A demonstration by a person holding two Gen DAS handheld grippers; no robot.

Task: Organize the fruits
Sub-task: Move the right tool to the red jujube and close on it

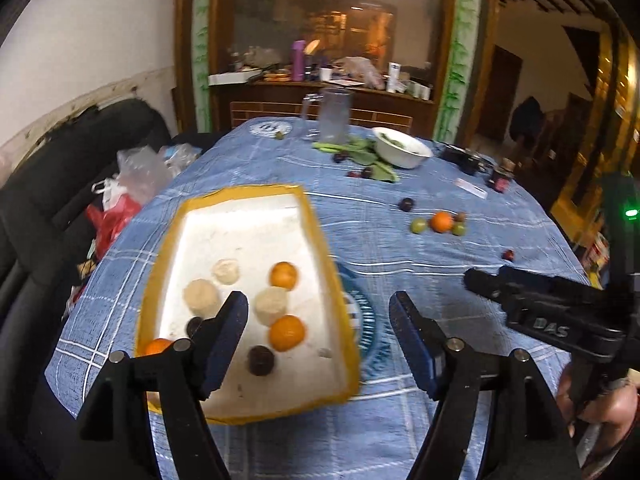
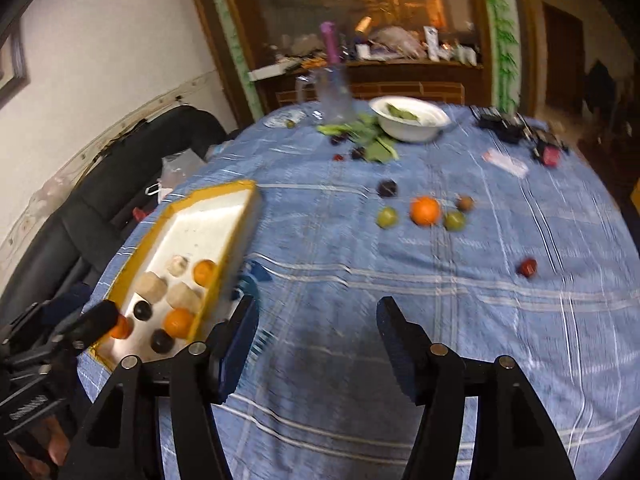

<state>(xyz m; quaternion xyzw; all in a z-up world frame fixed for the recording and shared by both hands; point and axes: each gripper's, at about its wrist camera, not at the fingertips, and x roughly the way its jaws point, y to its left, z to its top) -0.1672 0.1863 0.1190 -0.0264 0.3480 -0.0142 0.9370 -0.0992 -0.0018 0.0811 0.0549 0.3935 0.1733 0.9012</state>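
Observation:
A white foam tray with a yellow rim (image 1: 240,194) (image 2: 224,190) lies on the blue checked tablecloth. It holds oranges (image 1: 286,333), dark plums (image 1: 261,360) and pale round fruits (image 1: 271,306). My left gripper (image 1: 318,310) hovers open over the tray's near right part, nothing between its fingers. My right gripper (image 2: 316,318) stands open over bare cloth right of the tray, also empty. Loose fruit lies farther out on the cloth: an orange (image 2: 425,211) (image 1: 441,221), two green fruits (image 2: 387,217), a dark plum (image 2: 387,188) and a red one (image 2: 527,267).
A white bowl (image 2: 410,118) with leaves, a clear mug (image 2: 334,94) and greens stand at the table's far side. Small dark items (image 2: 508,126) lie far right. A dark sofa with plastic bags (image 1: 132,184) runs along the left. A cluttered sideboard stands behind.

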